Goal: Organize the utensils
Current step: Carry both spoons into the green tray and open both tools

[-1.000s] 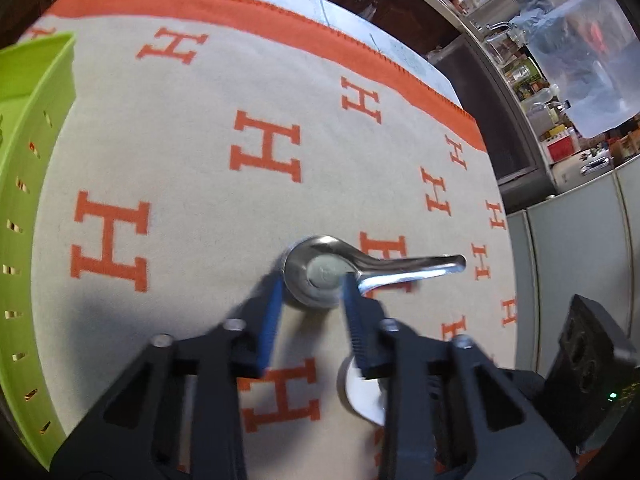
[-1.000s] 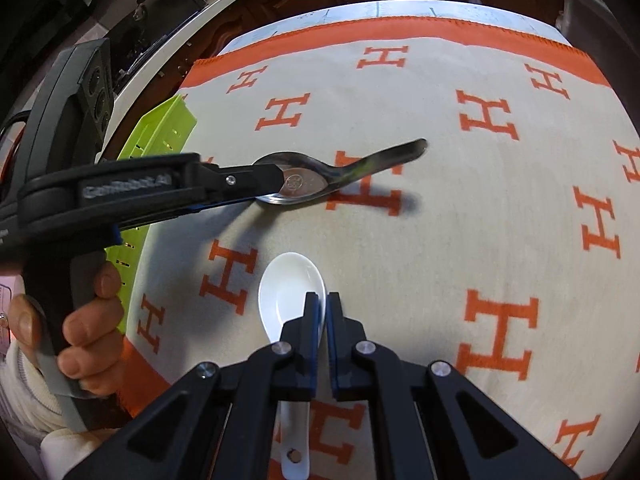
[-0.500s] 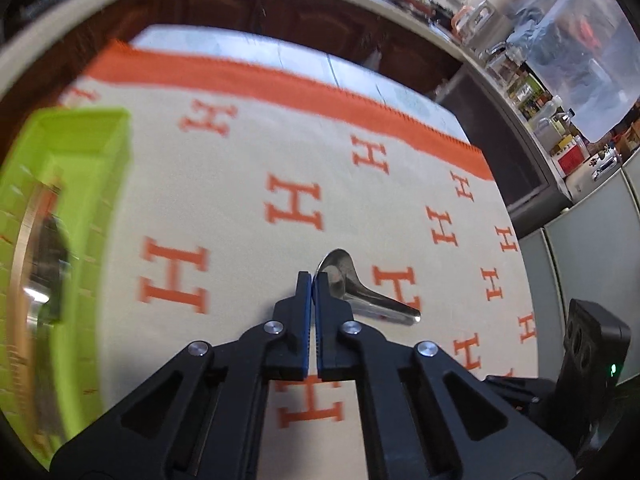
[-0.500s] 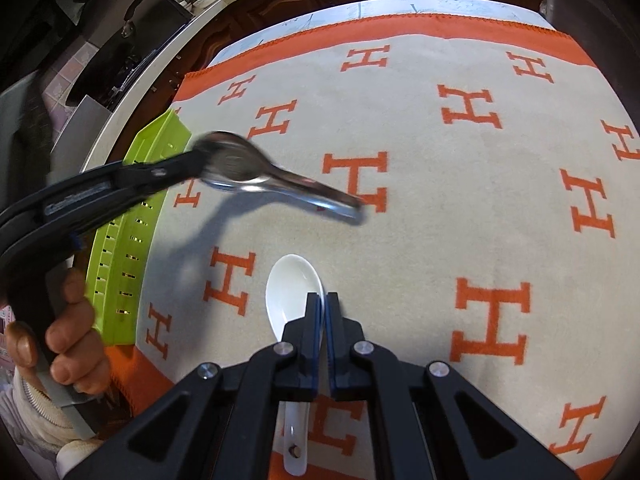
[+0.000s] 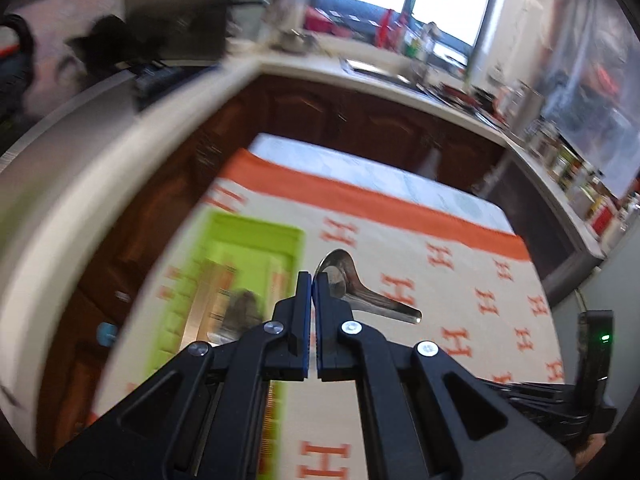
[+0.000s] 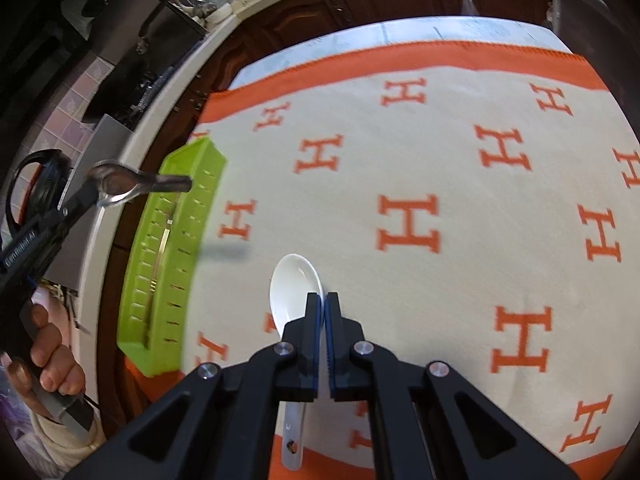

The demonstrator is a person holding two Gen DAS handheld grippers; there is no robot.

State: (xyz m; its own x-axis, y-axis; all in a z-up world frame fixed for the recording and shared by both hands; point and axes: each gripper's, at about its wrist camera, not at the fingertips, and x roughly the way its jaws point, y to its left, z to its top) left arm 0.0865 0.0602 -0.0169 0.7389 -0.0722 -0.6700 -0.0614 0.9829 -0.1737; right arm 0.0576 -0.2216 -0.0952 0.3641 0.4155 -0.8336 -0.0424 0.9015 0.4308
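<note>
My left gripper (image 5: 311, 280) is shut on the bowl rim of a metal spoon (image 5: 360, 292), which hangs in the air with its handle pointing right. In the right wrist view the same metal spoon (image 6: 132, 184) is held high above the far end of a lime-green utensil tray (image 6: 168, 256). The tray (image 5: 240, 248) lies at the left edge of the cloth and holds metal utensils, blurred here. A white ceramic spoon (image 6: 294, 292) lies on the cloth under my right gripper (image 6: 323, 300), whose fingers are closed together above it with nothing between them.
An orange-bordered cream cloth (image 6: 440, 184) with orange H marks covers the table. Dark wooden cabinets (image 5: 360, 120) and a cluttered counter stand beyond the far edge. A person's hand (image 6: 44, 360) grips the left tool at the left. A black device (image 5: 596, 344) sits at the right.
My left gripper closed on the metal spoon, lifted it off the cloth and carried it left toward the green tray. The right gripper stayed shut above the white spoon.
</note>
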